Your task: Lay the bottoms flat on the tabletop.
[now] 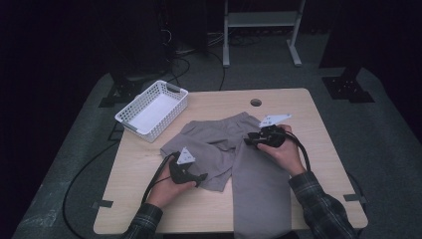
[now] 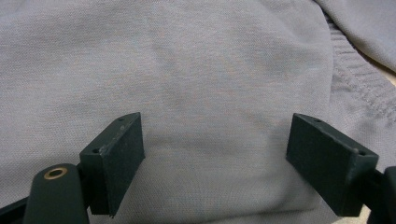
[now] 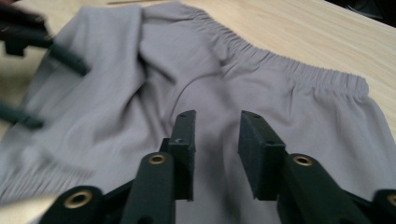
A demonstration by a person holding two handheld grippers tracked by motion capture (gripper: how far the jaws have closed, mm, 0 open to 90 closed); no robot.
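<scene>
Grey trousers lie spread across the middle of a wooden table, one leg hanging over the near edge. The left gripper hovers just above the folded leg with its jaws wide apart and nothing between them. The right gripper sits near the elastic waistband, jaws narrowly apart, gripping nothing. A white basket stands at the far left corner.

Trousers on table; basket behind-left.
</scene>
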